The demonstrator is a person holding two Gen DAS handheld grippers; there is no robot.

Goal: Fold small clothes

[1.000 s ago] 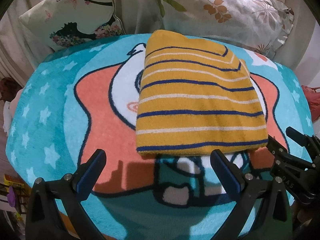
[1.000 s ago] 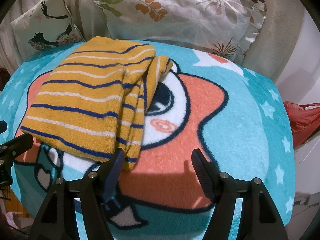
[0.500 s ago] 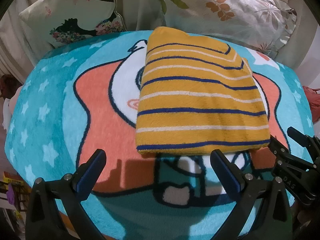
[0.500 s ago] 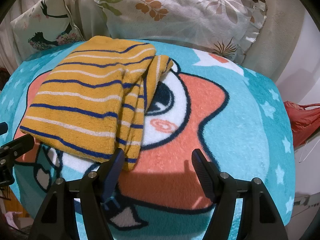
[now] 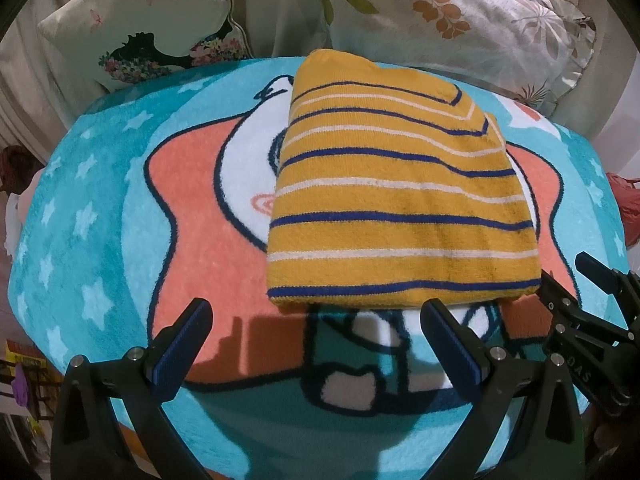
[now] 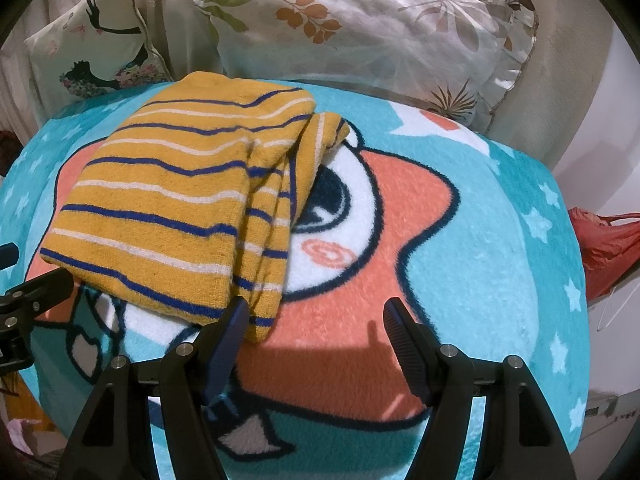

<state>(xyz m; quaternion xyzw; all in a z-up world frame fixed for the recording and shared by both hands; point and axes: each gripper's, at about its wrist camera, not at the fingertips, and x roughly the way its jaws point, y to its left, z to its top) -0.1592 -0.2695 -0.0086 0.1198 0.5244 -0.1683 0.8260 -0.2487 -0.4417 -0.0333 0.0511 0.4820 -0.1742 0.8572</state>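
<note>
A bedroom at home.
A teal cartoon-star fleece blanket (image 5: 120, 216) covers the bed; just behind it lean a leaf-print pillow (image 6: 360, 36) and a silhouette-print cushion (image 5: 160, 20).

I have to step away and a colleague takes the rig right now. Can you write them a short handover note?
Left tongs: open, empty, just short of the near edge of the yellow striped garment.
Right tongs: open, empty, at its near right corner.
The garment lies folded into a compact stack on the teal star blanket.
Done: main folds.
Left: loose layers stick out along the right edge; probably tidy those.
</note>
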